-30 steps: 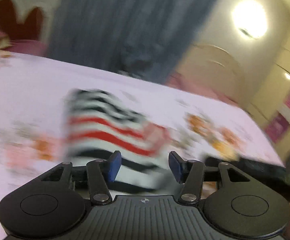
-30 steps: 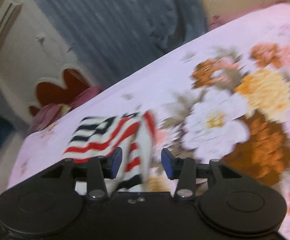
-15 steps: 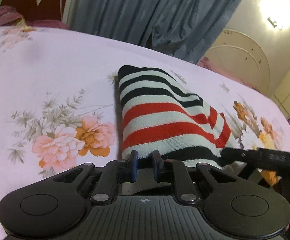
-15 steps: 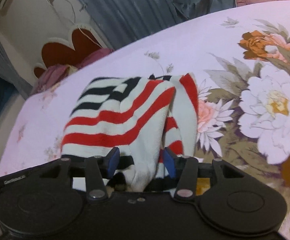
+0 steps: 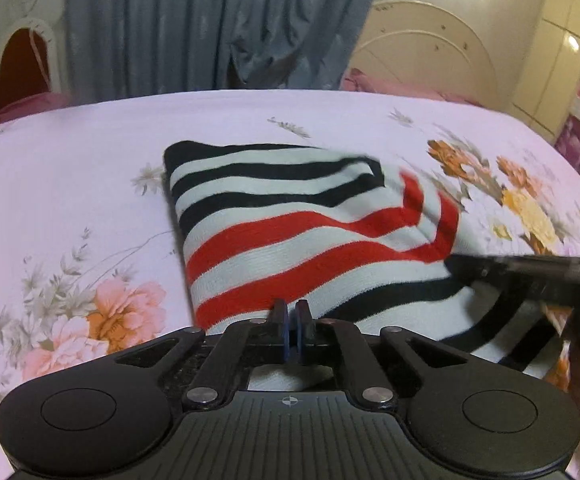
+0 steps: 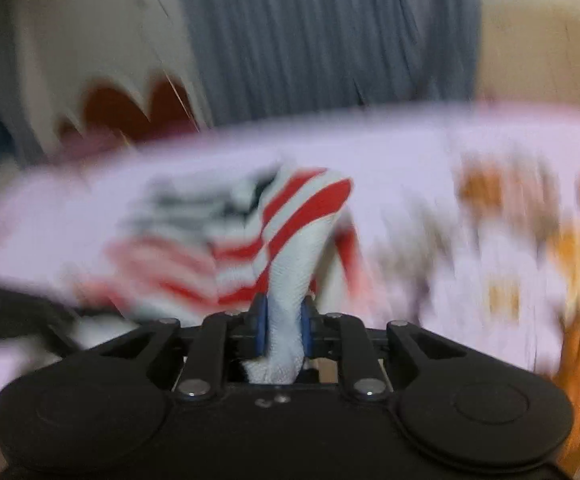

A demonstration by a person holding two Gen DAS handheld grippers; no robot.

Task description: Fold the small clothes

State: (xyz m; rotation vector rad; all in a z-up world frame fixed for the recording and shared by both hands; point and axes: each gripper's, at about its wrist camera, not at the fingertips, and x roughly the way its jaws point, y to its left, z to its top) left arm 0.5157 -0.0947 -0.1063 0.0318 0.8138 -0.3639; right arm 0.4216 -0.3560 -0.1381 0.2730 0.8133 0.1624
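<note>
Moved: we have brought both grippers down to the striped garment's near hem, jaws just closing | left gripper clenched at hem; cloth between pads unclear | right gripper grasping bunched white cloth | garment on floral bed, stretching away from both grippers.

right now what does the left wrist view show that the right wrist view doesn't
Only the left wrist view: the left gripper, fingers together at the garment's near edge, and a sharp look at the whole striped garment.
Only the right wrist view: the right gripper shut on a bunched white fold of the garment; its fingers have just been closing.
Both: the garment, the flowered bedsheet and the grey curtain.
</note>
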